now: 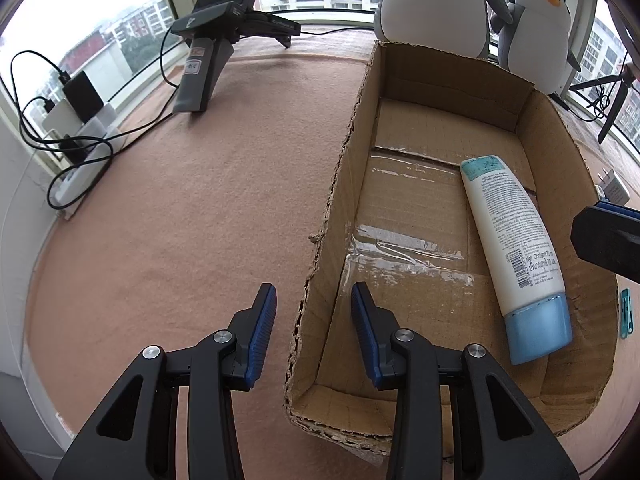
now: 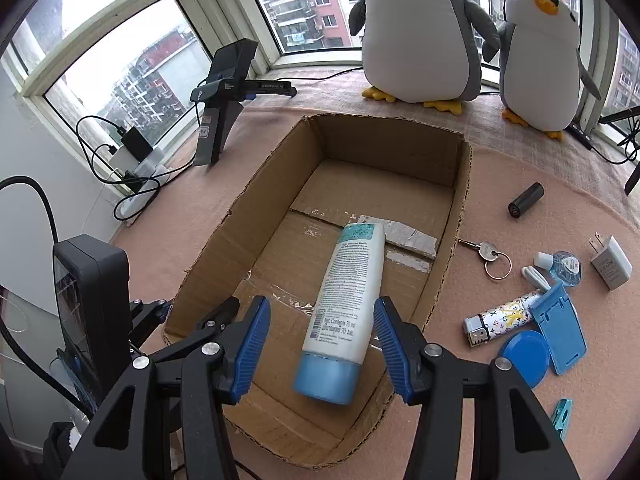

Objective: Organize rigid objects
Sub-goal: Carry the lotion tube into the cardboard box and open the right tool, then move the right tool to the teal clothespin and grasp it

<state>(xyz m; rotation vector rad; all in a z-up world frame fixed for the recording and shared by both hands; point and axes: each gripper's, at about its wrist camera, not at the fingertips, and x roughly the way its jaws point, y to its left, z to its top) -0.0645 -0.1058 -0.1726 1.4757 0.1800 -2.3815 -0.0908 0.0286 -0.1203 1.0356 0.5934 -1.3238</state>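
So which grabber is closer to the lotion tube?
Right. The right gripper is open with the lotion tube between its fingers; the left gripper straddles the box's far wall.

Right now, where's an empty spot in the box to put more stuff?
The cardboard box holds only the lotion tube, lying toward its right wall. The floor is bare between the tube and the left wall, and at the far end by the penguins. Outside, right of the box, it's crowded: key, lighter, charger.
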